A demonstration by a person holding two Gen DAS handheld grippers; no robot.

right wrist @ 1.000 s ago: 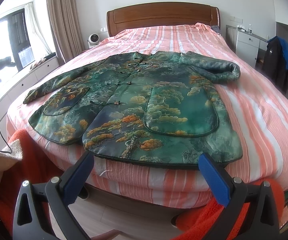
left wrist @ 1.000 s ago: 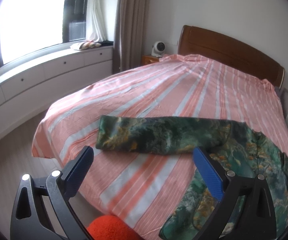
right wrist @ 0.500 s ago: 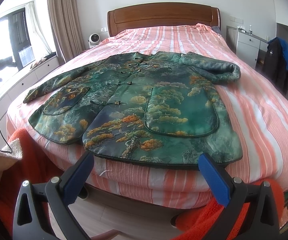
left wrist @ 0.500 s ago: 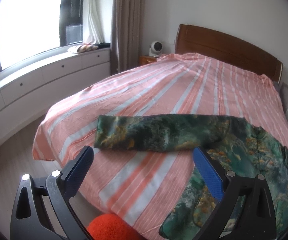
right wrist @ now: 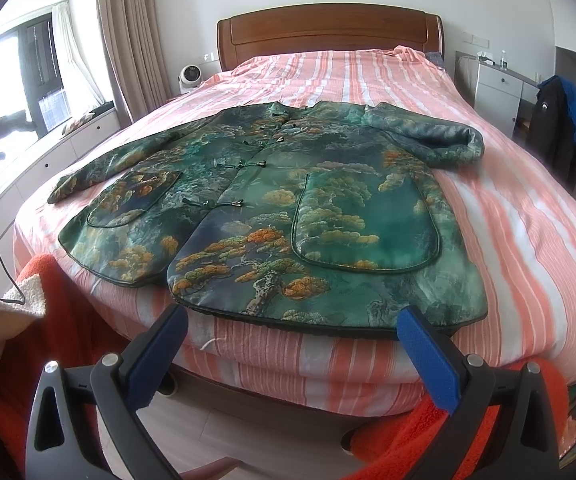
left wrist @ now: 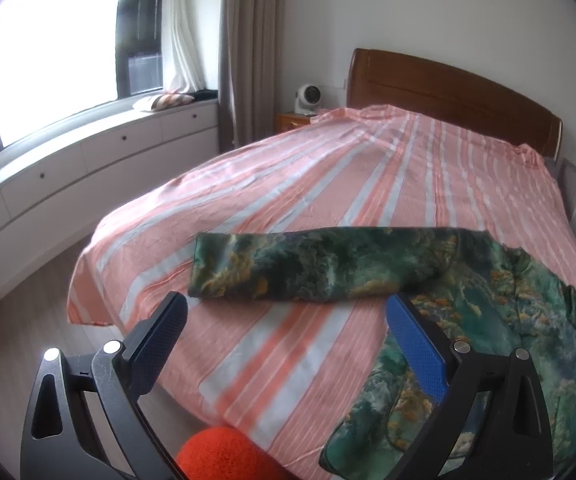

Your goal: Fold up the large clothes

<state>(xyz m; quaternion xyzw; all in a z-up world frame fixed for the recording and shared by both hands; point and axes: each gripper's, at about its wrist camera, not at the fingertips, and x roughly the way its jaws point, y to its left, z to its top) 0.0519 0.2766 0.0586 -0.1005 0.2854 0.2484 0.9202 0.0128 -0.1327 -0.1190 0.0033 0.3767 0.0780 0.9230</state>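
jacket (right wrist: 288, 200) lies flat, front up, on bed (right wrist: 528, 220), hem at near edge, one sleeve (left wrist: 308, 268) stretched out | I judge it padded, soft, rather heavy, satin slippery | I would take sleeve cuff and shoulder | left hand-held gripper (left wrist: 288, 344) and right hand-held gripper (right wrist: 292, 344) both wide apart, holding nothing

The jacket (right wrist: 288, 208) is dark green, printed with orange and gold pine trees and pale cloud shapes, edged in dark piping. The sheet (right wrist: 528, 240) carries salmon-pink and white stripes; the headboard (right wrist: 328, 28) is reddish-brown wood. Both grippers bear blue pads (right wrist: 428, 360) on black frames.
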